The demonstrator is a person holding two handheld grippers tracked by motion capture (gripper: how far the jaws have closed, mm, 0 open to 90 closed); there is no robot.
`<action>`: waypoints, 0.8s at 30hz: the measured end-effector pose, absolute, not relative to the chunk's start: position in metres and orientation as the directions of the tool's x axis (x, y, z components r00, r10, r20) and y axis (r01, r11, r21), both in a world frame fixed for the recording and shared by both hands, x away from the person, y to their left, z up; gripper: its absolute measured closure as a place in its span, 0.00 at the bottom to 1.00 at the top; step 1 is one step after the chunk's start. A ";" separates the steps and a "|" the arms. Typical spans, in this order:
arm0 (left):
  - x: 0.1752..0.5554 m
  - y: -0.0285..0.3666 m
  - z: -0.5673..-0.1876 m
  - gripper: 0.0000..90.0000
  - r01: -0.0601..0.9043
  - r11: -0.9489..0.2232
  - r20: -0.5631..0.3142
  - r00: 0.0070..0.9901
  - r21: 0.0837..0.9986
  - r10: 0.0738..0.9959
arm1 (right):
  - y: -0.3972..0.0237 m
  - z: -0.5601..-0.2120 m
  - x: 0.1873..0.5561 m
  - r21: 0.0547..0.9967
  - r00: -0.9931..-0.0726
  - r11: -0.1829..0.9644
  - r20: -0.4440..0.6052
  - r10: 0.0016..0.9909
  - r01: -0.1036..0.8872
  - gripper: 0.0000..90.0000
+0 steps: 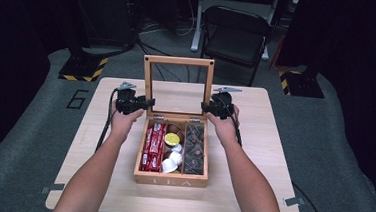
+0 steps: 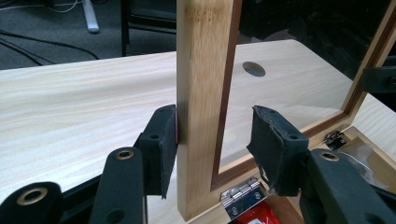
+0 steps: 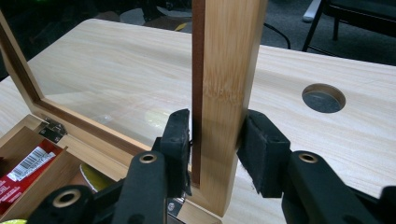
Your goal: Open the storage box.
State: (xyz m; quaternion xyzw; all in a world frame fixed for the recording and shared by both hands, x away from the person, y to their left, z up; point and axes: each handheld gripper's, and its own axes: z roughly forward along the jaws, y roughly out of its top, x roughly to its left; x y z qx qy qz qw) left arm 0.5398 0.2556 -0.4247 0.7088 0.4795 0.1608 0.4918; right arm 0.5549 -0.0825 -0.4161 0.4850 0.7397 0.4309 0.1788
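Right gripper view — right tool clamps lid | left tool straddles it

A light wooden table stands on grey carpeted floor, its pale grain running across the top. A round cable hole is cut into the surface near the far right corner; a second hole shows in the left gripper view. Small metal brackets sit at the near corners. Directly on the tabletop, at its centre, rests an open wooden tea box marked "TEA" on its front, its glass-paned lid standing upright at the back.
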 end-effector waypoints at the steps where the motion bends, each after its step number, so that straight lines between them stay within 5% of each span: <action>1: 0.539 0.256 -0.425 0.57 0.522 -0.059 -0.242 0.488 0.851 0.839 | -0.082 -0.416 0.555 0.809 -0.462 0.154 0.157 0.873 0.567 0.66; 12: 0.528 0.265 -0.419 0.54 0.533 -0.029 -0.265 0.467 0.845 0.844 | -0.090 -0.409 0.544 0.804 -0.455 0.155 0.157 0.877 0.575 0.53; 24: 0.504 0.276 -0.397 0.53 0.497 -0.074 -0.223 0.511 0.865 0.830 | -0.092 -0.391 0.519 0.815 -0.545 0.218 0.137 0.827 0.536 0.42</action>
